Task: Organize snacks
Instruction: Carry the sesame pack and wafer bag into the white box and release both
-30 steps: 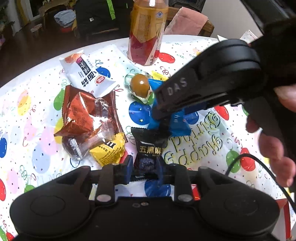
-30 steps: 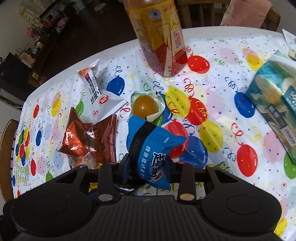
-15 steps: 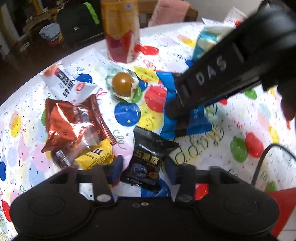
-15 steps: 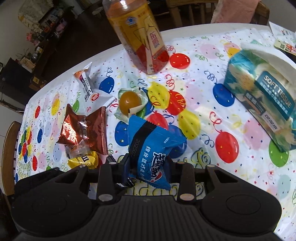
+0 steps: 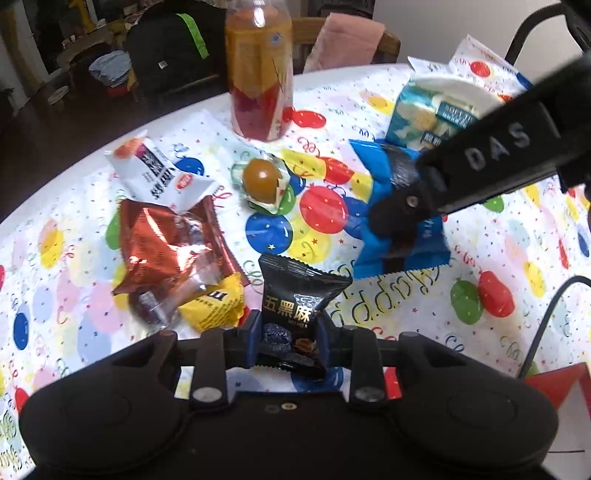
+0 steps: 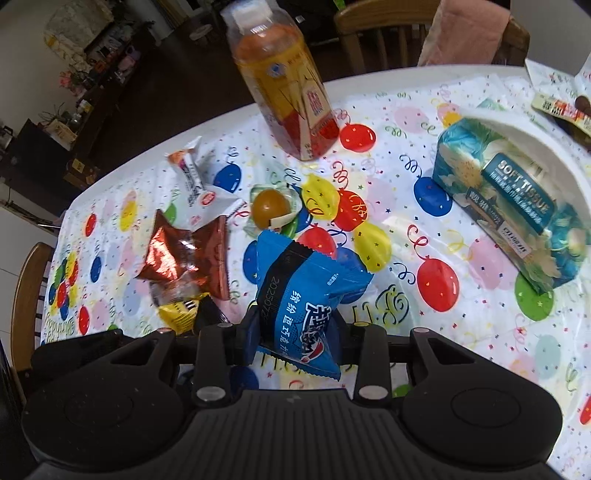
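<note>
My left gripper (image 5: 290,332) is shut on a black snack packet (image 5: 299,291), low over the balloon-print tablecloth (image 5: 491,243). My right gripper (image 6: 295,332) is shut on a blue snack packet (image 6: 306,291). In the left wrist view the right gripper (image 5: 399,214) reaches in from the upper right with the blue packet (image 5: 406,251) in its grip. Loose on the cloth to the left lie a white packet (image 5: 159,177), a brown foil packet (image 5: 166,240), a yellow packet (image 5: 214,302) and a wrapped brown egg (image 5: 262,179).
An orange drink bottle (image 6: 288,92) stands at the back of the table. A soft tissue pack (image 6: 517,206) lies at the right, with more wrappers (image 6: 561,107) behind it. Wooden chairs (image 6: 373,26) ring the table's far edge. A black cable (image 5: 543,325) runs at the right.
The left fingers stood wider around the black packet half a second ago and have closed on it. The right gripper has pulled back and right, still holding the blue packet.
</note>
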A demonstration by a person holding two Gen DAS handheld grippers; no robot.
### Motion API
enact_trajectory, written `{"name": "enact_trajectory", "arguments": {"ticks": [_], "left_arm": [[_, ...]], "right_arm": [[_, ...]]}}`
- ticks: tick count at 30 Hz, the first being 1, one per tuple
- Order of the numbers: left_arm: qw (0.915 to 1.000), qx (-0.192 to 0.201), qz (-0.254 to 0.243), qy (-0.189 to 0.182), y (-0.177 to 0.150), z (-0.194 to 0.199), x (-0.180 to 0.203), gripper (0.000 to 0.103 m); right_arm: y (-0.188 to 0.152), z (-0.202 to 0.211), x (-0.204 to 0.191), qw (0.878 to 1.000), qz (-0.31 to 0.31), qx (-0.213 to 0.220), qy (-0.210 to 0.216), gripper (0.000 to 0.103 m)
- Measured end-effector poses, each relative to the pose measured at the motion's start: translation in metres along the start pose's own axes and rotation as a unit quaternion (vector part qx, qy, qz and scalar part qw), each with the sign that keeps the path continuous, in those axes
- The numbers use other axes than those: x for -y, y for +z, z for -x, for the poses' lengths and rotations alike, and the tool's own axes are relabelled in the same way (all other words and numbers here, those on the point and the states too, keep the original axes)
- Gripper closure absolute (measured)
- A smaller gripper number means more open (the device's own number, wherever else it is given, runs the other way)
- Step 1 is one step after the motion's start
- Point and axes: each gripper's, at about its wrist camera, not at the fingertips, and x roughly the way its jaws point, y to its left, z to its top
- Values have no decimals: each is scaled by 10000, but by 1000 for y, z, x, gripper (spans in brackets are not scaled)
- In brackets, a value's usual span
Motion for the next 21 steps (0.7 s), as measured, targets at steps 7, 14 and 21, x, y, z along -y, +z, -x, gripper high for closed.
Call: {"name": "enact_trajectory", "arguments": {"ticks": [7, 14, 21], "left_arm": [[9996, 211, 179, -97, -8, 39, -4, 76], [9991, 235, 195, -293, -27, 80, -1, 76], [9985, 306, 85, -452, -58, 121, 10, 76]], "right_arm": [[-20, 40, -10, 9997, 139, 156, -90, 68], [-56, 82, -21, 9995, 238, 208, -50, 68], [-99, 115, -31, 9991, 341, 253, -75, 68]]}}
